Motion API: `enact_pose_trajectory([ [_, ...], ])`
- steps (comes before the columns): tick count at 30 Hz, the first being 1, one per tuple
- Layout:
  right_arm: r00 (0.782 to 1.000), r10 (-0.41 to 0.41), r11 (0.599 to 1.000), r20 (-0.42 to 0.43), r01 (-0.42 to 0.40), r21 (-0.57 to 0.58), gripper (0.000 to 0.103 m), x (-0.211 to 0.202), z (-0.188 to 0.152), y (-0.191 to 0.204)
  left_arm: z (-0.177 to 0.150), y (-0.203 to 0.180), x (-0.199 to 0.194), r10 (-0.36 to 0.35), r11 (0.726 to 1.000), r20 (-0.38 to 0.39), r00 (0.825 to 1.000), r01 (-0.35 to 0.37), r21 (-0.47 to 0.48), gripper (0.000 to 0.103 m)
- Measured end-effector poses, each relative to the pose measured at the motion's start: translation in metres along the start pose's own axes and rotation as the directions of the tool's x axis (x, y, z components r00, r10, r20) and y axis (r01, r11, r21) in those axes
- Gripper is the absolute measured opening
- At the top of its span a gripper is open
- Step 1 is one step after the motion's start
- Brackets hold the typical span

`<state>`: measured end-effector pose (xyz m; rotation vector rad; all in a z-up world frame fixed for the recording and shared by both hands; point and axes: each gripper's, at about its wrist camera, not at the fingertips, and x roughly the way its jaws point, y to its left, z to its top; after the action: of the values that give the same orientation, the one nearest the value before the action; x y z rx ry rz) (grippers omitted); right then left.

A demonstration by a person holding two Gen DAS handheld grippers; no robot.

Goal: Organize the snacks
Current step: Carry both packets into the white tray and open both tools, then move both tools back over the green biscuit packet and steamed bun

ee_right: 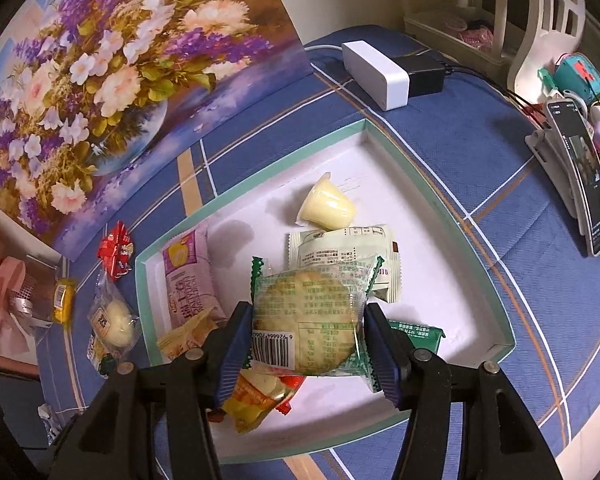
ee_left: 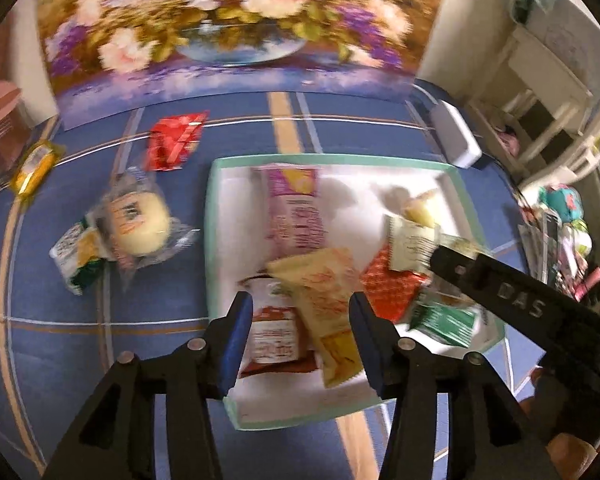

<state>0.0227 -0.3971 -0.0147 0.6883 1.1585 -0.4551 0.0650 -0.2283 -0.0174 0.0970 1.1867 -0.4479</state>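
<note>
A white tray with a mint-green rim [ee_right: 452, 216] [ee_left: 216, 216] lies on the blue cloth and holds several snack packets, among them a purple pack [ee_right: 188, 280] [ee_left: 296, 208] and a pale jelly cup [ee_right: 328, 204]. My right gripper [ee_right: 306, 340] is shut on a green-edged clear cookie packet [ee_right: 312, 320] and holds it above the tray. My left gripper [ee_left: 300, 320] is open and empty over the tray's near end, above a yellow packet [ee_left: 328, 300]. Outside the tray lie a red packet [ee_left: 174, 140], a yellow packet [ee_left: 34, 168] and a clear-wrapped bun [ee_left: 140, 224].
A flower painting [ee_right: 100, 80] leans at the back of the table. A white box with a black adapter [ee_right: 376, 68] sits behind the tray. A phone on a stand [ee_right: 584, 172] and toys are at the right. Pink-ribboned things [ee_right: 8, 292] stand at the left.
</note>
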Motion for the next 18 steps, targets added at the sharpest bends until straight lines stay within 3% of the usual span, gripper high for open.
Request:
enact_pose_trajectory([
  [3,1.000,-0.003,1.000,-0.007,0.003,-0.001,0.076,0.002,0.000,0.002,0.003,0.019,-0.003,0.029,0.997,0.011,1.000,-0.028,-0.068,0.066],
  [8,1.000,-0.021,0.999,0.001,0.021,-0.040,0.080,0.002,-0.002,0.011,0.007,0.051,-0.005,0.075,0.983,0.015,0.997,-0.071,-0.172,0.068],
  [9,1.000,-0.024,0.998,0.004,0.024,-0.050,0.084,0.002,-0.003,0.013,0.007,0.057,-0.005,0.094,0.978,0.016,0.995,-0.089,-0.191,0.070],
  [10,1.000,-0.027,0.998,0.009,0.028,-0.065,0.094,0.002,-0.004,0.017,0.007,0.062,-0.006,0.109,0.973,0.016,0.994,-0.104,-0.204,0.073],
  [12,0.999,-0.023,0.995,0.029,0.025,-0.093,0.103,0.000,-0.006,0.024,0.007,0.073,-0.008,0.148,0.963,0.024,0.989,-0.138,-0.231,0.085],
  [16,0.998,0.016,0.988,0.057,-0.007,-0.156,0.103,-0.005,-0.011,0.044,0.006,0.094,-0.015,0.212,0.943,0.055,0.976,-0.190,-0.272,0.085],
  [18,0.997,0.033,0.984,0.063,-0.021,-0.179,0.103,-0.006,-0.013,0.053,0.005,0.103,-0.018,0.231,0.935,0.056,0.971,-0.205,-0.289,0.096],
])
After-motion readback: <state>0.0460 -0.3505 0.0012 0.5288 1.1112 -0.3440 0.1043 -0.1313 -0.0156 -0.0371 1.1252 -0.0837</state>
